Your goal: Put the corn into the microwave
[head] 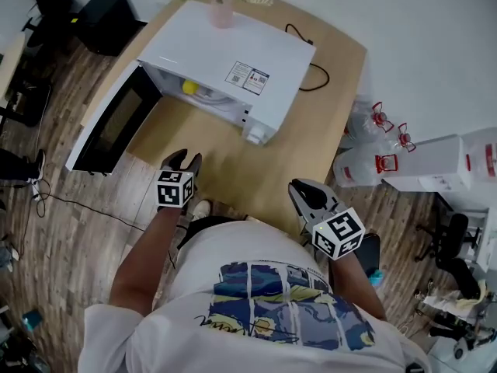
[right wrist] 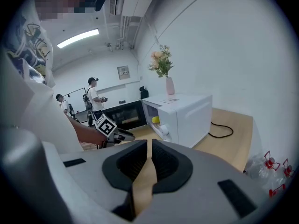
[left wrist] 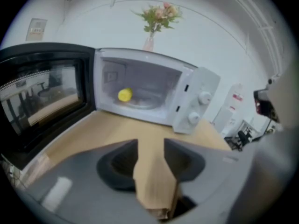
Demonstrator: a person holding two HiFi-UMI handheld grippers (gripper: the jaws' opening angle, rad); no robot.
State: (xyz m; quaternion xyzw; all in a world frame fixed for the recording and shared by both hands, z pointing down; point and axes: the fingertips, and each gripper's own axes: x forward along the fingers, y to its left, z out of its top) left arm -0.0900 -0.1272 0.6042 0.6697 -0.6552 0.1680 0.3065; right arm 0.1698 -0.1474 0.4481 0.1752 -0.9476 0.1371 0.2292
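Note:
The yellow corn (head: 189, 87) (left wrist: 124, 95) (right wrist: 155, 120) lies inside the white microwave (head: 233, 53) (left wrist: 196, 87) (right wrist: 187, 111), on its glass plate. The microwave's black door (head: 109, 123) (left wrist: 42, 97) stands swung wide to the left. My left gripper (head: 182, 162) (left wrist: 150, 141) hovers over the table's front edge, well short of the oven's mouth, jaws apart with only bare tabletop between them. My right gripper (head: 299, 189) (right wrist: 149, 143) sits off the table's near right side, its jaws together and holding nothing. The left gripper (right wrist: 124, 135) also shows in the right gripper view.
A pink vase of flowers (head: 221, 6) stands on top of the microwave. A black cable (head: 311, 76) loops on the wooden table (head: 334, 107) to its right. Water bottles (head: 373, 154) and white boxes (head: 443, 162) sit on the floor at right. Two people (right wrist: 96, 97) stand far off.

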